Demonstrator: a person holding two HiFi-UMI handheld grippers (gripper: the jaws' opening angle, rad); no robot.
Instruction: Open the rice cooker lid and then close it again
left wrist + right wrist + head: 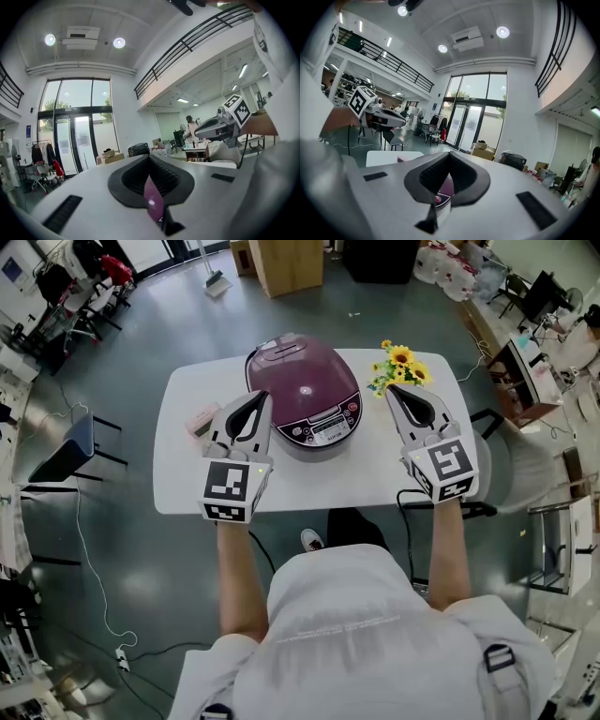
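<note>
Head view, cooker: The purple rice cooker [305, 395] sits in the middle of the white counter [187, 493]. Its lid [295, 371] is down.
Head view, left tool: The left tool [260, 399] is right by the cooker's left side. Its jaws are pressed together and it holds nothing.
Head view, right tool: The right tool [394, 392] is to the cooker's right, near the yellow flowers [401, 367]. It is closed and empty too.
Head view, why: There is one tool on each side, likely so that either can reach the lid.
Left gripper view: The jaws meet with no gap. A strip of purple cooker shows beyond them, not in them.
Right gripper view: The jaws are together. A bit of the cooker shows below them.
Stage: A lid that is down fits a lid waiting to be lifted, or one shut again.
</note>
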